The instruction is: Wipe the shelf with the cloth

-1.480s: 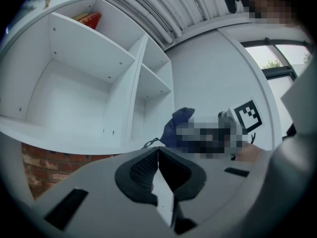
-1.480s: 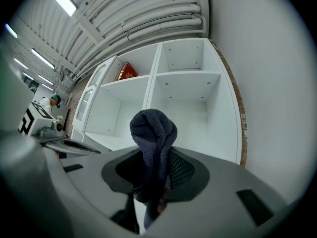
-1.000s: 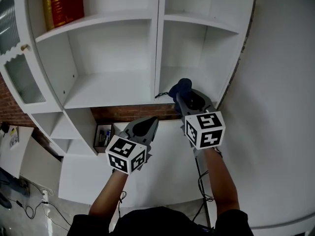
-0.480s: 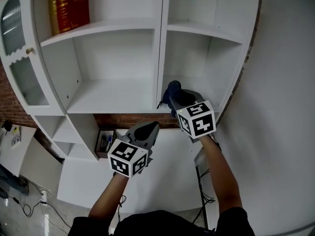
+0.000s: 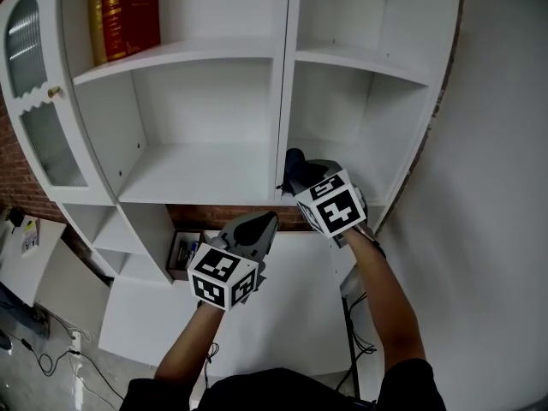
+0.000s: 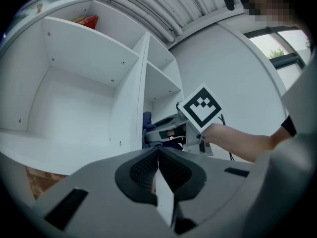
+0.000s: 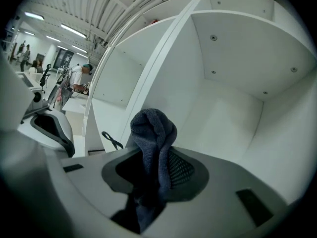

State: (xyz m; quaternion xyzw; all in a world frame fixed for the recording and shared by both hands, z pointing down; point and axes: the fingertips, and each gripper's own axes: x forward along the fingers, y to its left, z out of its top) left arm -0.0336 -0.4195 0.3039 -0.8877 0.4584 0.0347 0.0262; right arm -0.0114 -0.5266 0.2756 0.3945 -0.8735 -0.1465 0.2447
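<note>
A dark blue cloth (image 7: 154, 148) is bunched between the jaws of my right gripper (image 7: 157, 168), which is shut on it. In the head view the cloth (image 5: 296, 163) pokes out ahead of the right gripper (image 5: 305, 176) at the front left corner of the right-hand white shelf (image 5: 351, 165), close to the upright divider (image 5: 285, 84). My left gripper (image 5: 257, 227) hangs lower, below the shelf front, jaws shut with nothing held. In the left gripper view, the left gripper (image 6: 158, 170) faces the cloth (image 6: 147, 120) and right gripper (image 6: 173, 133).
Red and gold books (image 5: 124, 11) stand on the upper left shelf. A glazed cabinet door (image 5: 38, 101) stands open at far left. A brick wall strip (image 5: 227, 214) and a small box of pens (image 5: 182, 248) lie below. A white wall (image 5: 488, 187) bounds the right side.
My right gripper has carried the cloth leftward and deeper toward the divider at the shelf's front corner. The left gripper has hardly moved.
</note>
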